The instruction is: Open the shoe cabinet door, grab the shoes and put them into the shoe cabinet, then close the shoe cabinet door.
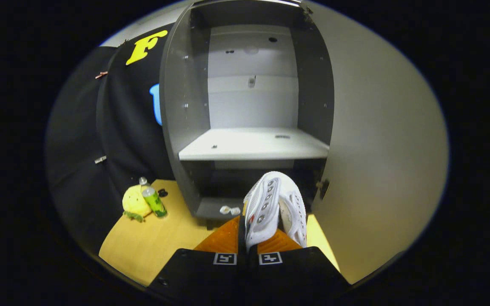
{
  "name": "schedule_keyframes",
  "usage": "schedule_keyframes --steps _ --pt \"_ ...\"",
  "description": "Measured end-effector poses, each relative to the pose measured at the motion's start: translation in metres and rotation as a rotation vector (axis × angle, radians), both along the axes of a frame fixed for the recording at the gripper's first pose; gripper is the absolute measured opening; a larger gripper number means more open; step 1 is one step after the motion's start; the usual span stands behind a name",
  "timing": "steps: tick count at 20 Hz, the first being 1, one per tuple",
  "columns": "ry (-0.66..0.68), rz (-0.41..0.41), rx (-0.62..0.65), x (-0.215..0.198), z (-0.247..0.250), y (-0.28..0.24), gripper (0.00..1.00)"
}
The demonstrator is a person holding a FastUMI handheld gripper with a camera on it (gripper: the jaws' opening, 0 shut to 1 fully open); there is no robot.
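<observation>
A pair of white sneakers [272, 206] stands up between my fingers, soles together, toes pointing ahead toward the cabinet. My gripper [248, 238] is shut on the shoes, its fingers pressed close on their heel ends. Just beyond them the grey shoe cabinet [172, 127] stands with its door [381, 148] swung wide to the right. Inside, a pale middle shelf [253, 144] is bare, and a dark lower compartment [228, 180] opens right behind the shoes.
A yellow plush toy [133, 203] and a green bottle [153, 199] lie on the wooden floor [164, 242] left of the cabinet. Two small white objects [229, 210] rest on the cabinet's bottom ledge. Black cloth hangs to the left.
</observation>
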State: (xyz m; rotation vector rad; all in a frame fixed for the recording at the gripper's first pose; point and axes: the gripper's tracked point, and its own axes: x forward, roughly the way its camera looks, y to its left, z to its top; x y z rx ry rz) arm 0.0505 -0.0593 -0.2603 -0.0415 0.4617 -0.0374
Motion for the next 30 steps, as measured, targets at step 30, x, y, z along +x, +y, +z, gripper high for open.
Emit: schedule_keyframes --steps 30 --pt "0.069 0.109 -0.067 0.316 -0.01 -0.025 0.04"
